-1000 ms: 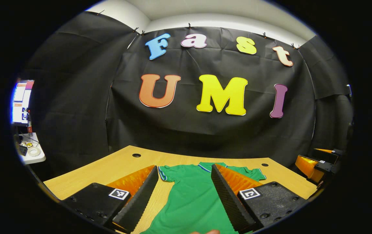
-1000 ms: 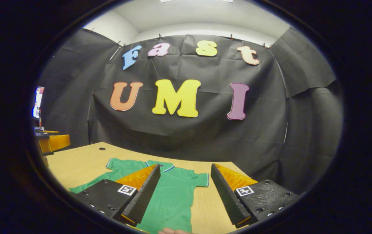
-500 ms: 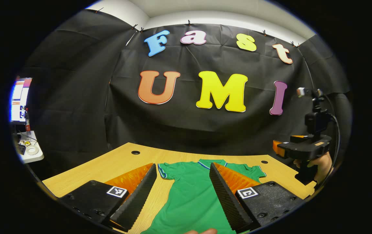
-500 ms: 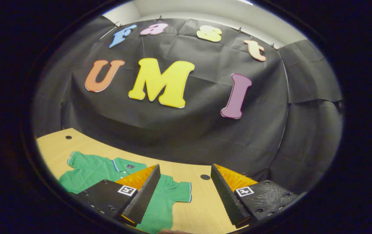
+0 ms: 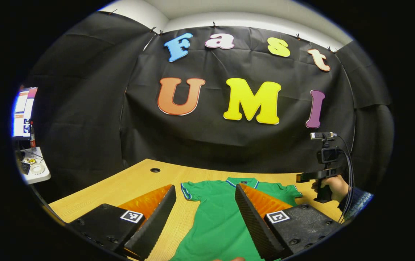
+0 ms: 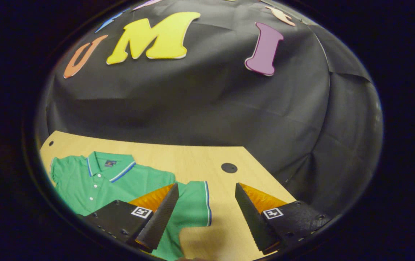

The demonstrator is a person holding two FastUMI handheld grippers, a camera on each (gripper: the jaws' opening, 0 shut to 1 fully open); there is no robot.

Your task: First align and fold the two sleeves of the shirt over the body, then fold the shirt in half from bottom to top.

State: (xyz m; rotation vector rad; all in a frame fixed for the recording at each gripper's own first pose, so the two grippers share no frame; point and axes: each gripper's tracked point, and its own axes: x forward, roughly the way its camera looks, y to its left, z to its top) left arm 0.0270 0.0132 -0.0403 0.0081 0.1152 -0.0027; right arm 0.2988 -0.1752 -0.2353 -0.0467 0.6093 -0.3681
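Far to the left in the left gripper view, a lit screen (image 5: pixel 22 112) stands over a small white shelf (image 5: pixel 35 170) with a few small bits on it. Next comes the table (image 5: pixel 120 188), pale wood, with a round hole (image 5: pixel 155 170) near its far edge. The left hand-held gripper (image 5: pixel 205 190) hangs low over it with its jaws wide and nothing between them but air. Beyond the gap lies the shirt (image 5: pixel 214 221), green, flat on the table, collar (image 5: pixel 242 181) toward the wall, both short sleeves spread out to the sides. The left sleeve (image 5: pixel 191 191) shows just beside the left finger; the right finger covers part of the chest. At the right edge of that view a hand (image 5: pixel 332 186) in a patterned cuff holds the right hand-held gripper (image 5: pixel 303 177) above the table near the shirt's right sleeve (image 5: pixel 283 190).

In the right gripper view the shirt (image 6: pixel 95 185) fills the lower left, its collar (image 6: pixel 111 165) trimmed in blue and white, small white buttons down the placket. The right sleeve (image 6: pixel 193 203) lies flat with a striped cuff, partly under the left finger. The right hand-held gripper (image 6: pixel 205 188) is wide open, above the sleeve's edge and bare table (image 6: pixel 200 159), gripping nothing. A second round hole (image 6: pixel 229 168) sits just beyond the fingers.
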